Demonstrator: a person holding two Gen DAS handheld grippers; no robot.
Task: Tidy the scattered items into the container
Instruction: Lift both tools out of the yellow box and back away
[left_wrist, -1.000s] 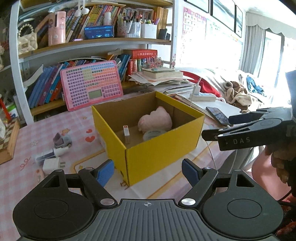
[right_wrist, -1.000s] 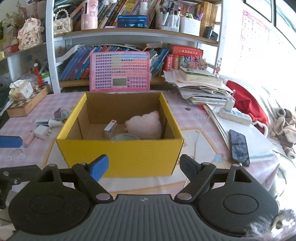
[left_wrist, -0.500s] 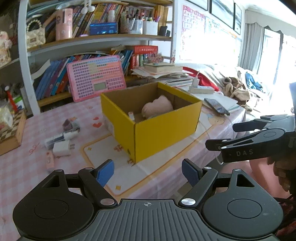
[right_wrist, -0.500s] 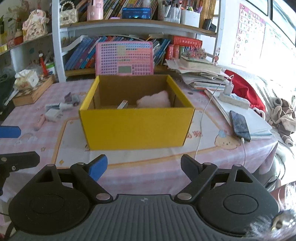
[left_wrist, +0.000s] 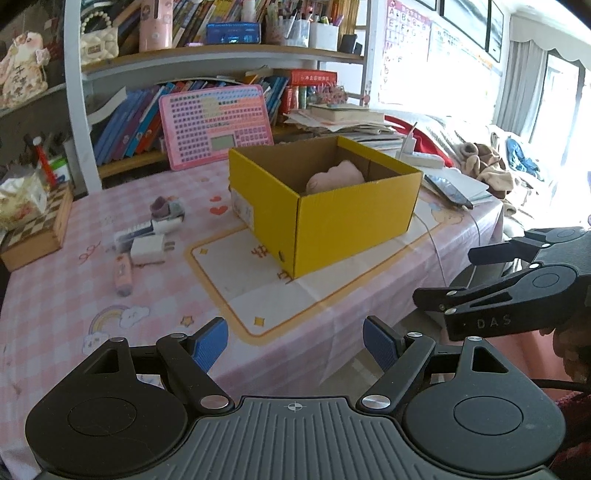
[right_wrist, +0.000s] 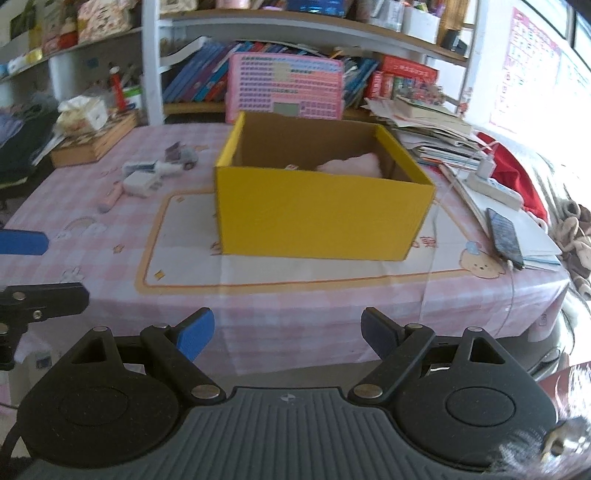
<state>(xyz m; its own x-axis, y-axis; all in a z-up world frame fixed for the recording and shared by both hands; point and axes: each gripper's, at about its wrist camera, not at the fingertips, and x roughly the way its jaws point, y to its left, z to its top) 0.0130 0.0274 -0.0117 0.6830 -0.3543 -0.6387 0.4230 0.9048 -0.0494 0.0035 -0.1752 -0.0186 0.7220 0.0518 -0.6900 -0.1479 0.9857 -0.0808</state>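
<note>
Yellow cardboard box (left_wrist: 354, 218) sitting open-topped on the pink checked tablecloth (left_wrist: 55, 295), on the white mat with the orange border (left_wrist: 236, 266) — long axis running roughly left-right in the right wrist view, one corner pointing at the left wrist camera. Inside the box: a pink plush toy (left_wrist: 334, 177) toward its right end, plus a small item beside it, too hidden to name. Left of the box, well apart: white charger plug (left_wrist: 147, 248), pink pen-like stick (left_wrist: 123, 275), white-and-blue tube (left_wrist: 146, 229), small purple toy (left_wrist: 166, 207) — all loose on the cloth. Behind the box, pink keyboard toy (left_wrist: 216, 125) leaning upright. Left gripper (left_wrist: 295, 343) spread wide, holding nothing, short of the table edge. Right gripper (right_wrist: 286, 334) likewise wide apart and empty.
</note>
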